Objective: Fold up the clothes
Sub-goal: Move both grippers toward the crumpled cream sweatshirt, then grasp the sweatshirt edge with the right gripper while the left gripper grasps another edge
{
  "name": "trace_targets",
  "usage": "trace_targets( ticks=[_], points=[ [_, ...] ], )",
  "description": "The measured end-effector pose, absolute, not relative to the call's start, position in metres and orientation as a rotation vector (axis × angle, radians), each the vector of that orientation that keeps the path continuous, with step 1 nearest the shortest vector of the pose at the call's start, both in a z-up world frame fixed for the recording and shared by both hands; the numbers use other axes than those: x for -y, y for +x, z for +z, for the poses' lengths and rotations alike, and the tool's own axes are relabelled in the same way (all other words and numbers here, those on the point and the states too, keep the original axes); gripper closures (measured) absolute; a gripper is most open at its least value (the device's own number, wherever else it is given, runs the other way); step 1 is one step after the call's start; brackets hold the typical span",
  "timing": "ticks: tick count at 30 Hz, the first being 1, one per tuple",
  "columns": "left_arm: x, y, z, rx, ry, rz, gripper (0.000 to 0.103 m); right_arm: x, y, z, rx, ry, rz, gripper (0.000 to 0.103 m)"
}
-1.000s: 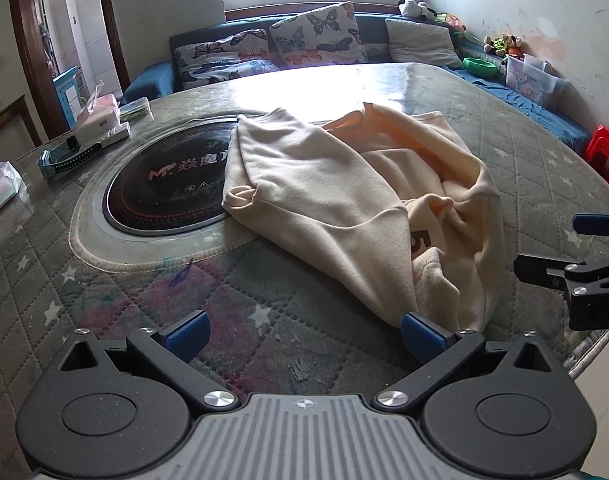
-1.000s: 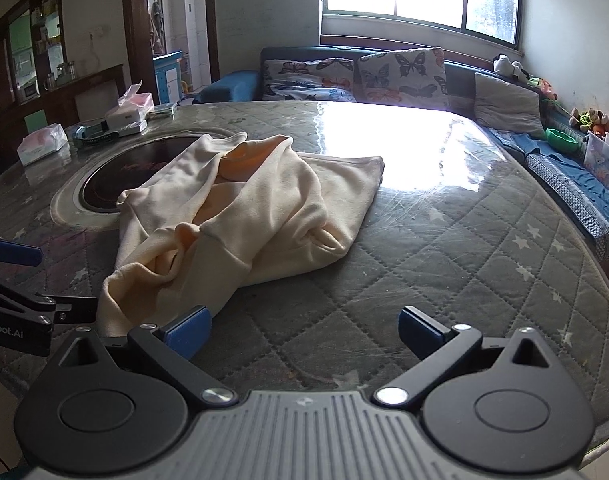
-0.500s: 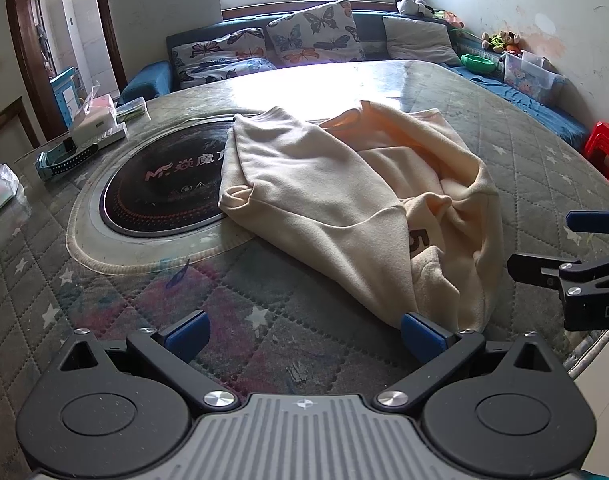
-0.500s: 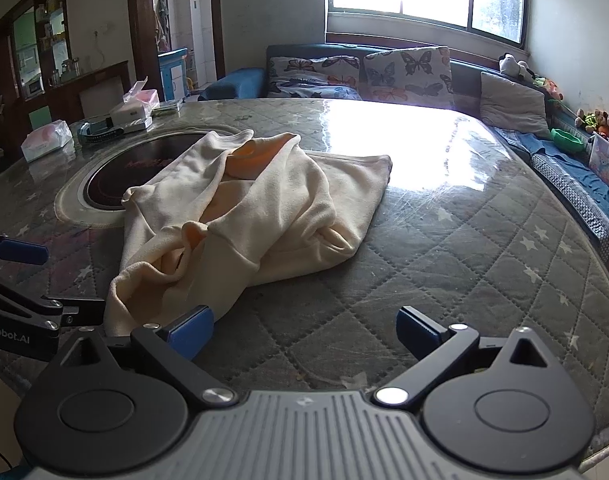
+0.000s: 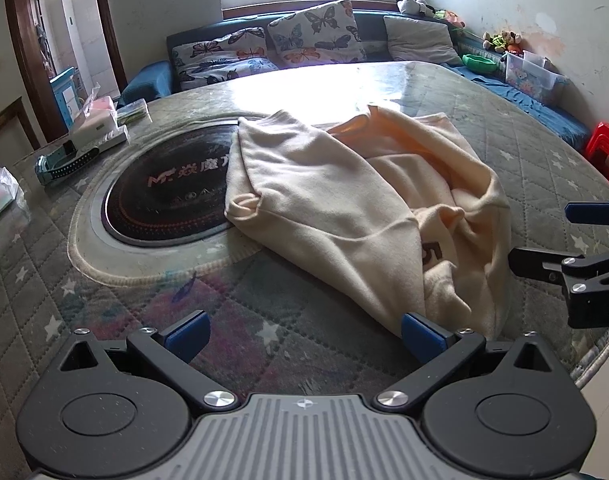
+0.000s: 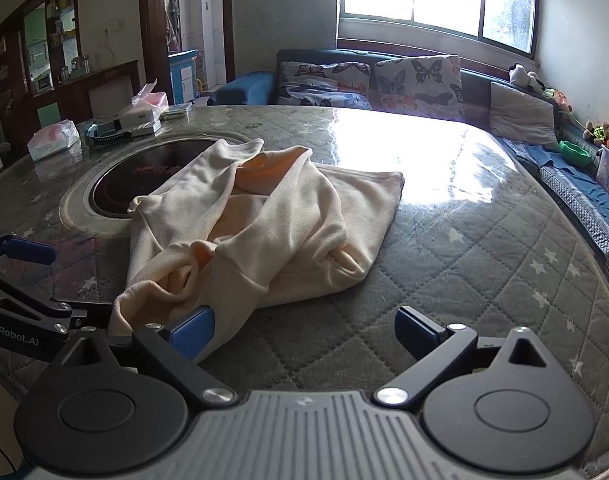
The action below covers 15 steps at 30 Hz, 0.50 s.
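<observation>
A cream sweatshirt [image 5: 344, 208] lies crumpled on the round quilted table [image 5: 116, 312], partly over the dark round hotplate [image 5: 164, 196]; it also shows in the right wrist view [image 6: 264, 220]. My left gripper [image 5: 302, 334] is open and empty, low over the table, its right finger at the garment's near hem. My right gripper [image 6: 304, 330] is open and empty, its left finger touching the garment's near corner. Each gripper shows at the edge of the other's view, the right one [image 5: 572, 248] and the left one [image 6: 20, 276].
Tissue packs and boxes [image 6: 140, 114] sit at the table's far left. A sofa with butterfly cushions [image 5: 304, 36] runs behind the table. A red stool [image 5: 604, 148] stands at the right. The table edge [image 6: 600, 312] curves close on the right.
Both grippers have edged forward toward the sweatshirt's near hem. The sweatshirt has not moved. Both stay open.
</observation>
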State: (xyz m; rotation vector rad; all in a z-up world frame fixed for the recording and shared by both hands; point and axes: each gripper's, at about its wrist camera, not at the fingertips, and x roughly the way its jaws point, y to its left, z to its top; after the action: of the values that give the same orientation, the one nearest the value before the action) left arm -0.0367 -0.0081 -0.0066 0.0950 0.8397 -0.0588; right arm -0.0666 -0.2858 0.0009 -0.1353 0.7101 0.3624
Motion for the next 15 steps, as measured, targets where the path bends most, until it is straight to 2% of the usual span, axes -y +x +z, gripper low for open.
trace_targets(
  ticks=[15],
  points=[
    [-0.018,0.002,0.015,-0.776,0.104,-0.017,0.000,0.277,-0.011,0.030,-0.645,-0.168,0.393,0.010]
  ],
)
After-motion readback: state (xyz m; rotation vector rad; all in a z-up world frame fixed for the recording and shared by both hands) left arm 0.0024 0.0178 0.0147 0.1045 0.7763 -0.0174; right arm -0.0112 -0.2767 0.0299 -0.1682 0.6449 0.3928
